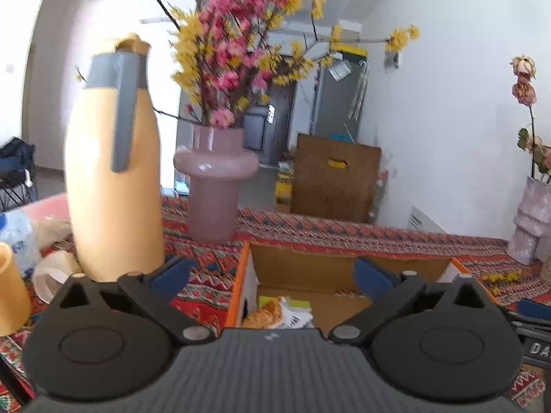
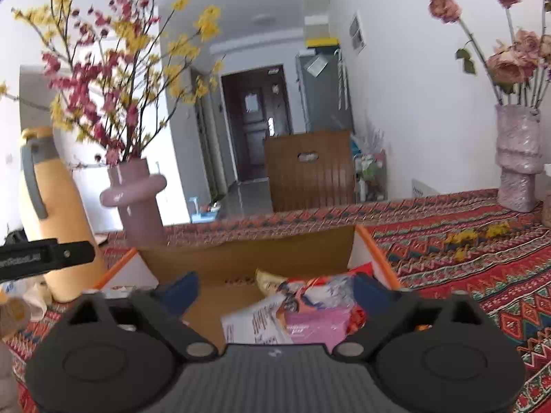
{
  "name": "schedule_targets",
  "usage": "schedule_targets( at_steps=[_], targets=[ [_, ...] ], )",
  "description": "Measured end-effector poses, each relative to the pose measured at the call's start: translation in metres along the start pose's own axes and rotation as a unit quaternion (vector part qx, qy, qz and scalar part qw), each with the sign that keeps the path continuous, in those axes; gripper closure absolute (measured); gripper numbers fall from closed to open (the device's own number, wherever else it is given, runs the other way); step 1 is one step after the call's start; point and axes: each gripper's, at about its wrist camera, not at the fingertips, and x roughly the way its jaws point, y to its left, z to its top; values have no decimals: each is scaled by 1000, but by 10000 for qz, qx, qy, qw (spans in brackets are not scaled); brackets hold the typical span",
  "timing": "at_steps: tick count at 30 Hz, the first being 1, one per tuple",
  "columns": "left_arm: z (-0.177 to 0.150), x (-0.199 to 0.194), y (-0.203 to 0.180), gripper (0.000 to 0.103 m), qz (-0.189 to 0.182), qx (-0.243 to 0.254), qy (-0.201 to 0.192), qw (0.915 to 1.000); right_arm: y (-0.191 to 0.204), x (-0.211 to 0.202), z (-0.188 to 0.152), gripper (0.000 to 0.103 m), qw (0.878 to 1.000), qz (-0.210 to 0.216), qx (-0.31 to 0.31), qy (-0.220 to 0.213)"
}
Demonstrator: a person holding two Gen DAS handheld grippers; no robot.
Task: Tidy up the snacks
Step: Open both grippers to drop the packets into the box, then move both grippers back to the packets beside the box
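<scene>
A white-walled room with a dark door at the far end lay behind a desk (image 2: pixel 482 258) draped in a red patterned cloth. On that cloth stood the landmark of the scene — an open cardboard box (image 2: pixel 248 251) with orange-edged flaps.

Inside the box, toward its right side, lay a heap of snack packets (image 2: pixel 310 309): a pink one, a white printed one and a crinkled bright wrapper. Toward its left side the left wrist view showed another small cluster, among them an orange packet (image 1: pixel 265 313). So part of the sorting looked done, with snacks already in the box.

The left gripper (image 1: pixel 275 275) hung over the box's near left edge, its jaws spread wide with nothing between the pads. The right gripper (image 2: pixel 275 289) hung over the box's near right side, likewise spread wide and empty — the packets lay below it, untouched.

Left of the box stood a tall yellow flask (image 1: pixel 113 172) and a pink vase (image 1: pixel 215 186) of blossom branches, with a blurred clutter of bags and cups beyond the flask. Whether any of that clutter was snacks could not be told, so how much remained to be gathered was uncertain.
</scene>
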Motion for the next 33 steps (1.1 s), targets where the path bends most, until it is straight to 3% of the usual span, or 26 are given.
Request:
schedule_targets(
  at_steps=[16, 22, 33],
  targets=[
    [3, -4, -3, 0, -5, -10, 14, 10000, -3, -4, -1, 0, 9999, 7, 143, -20],
    [16, -23, -5, 0, 24, -105, -95, 9999, 1, -9, 3, 0, 10000, 56, 42, -4],
    [7, -60, 2, 0, 70, 98, 86, 9999, 3, -60, 3, 0, 9998, 174, -95, -53]
  ],
)
